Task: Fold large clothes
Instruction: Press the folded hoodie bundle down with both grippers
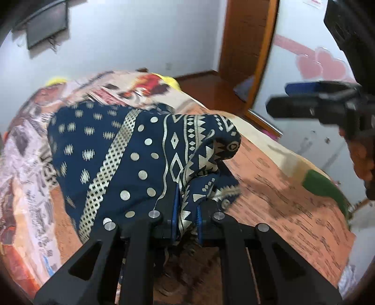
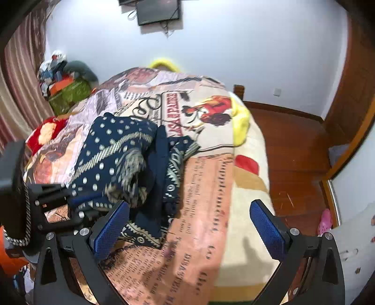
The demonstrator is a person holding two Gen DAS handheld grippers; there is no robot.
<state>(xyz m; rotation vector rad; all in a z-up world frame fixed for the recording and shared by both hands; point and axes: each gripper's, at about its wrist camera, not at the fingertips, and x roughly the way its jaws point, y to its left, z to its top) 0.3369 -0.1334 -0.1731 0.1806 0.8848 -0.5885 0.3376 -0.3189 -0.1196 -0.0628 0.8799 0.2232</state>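
Observation:
A navy garment with cream dots and zigzags lies bunched on the printed bed cover. My left gripper is shut on a fold of this cloth, which drapes over its blue pads and hides the fingertips. In the right wrist view the garment sits in a heap at centre left, with the left gripper clamped on its near edge. My right gripper stands wide open above the cover, its blue pads apart and gripping nothing. A hand carries the right gripper at the upper right.
The bed fills most of both views, with a yellow pillow at its far end. A dark screen hangs on the wall. Wooden floor and a wooden door lie to the right. A pile of bags stands beside striped curtains.

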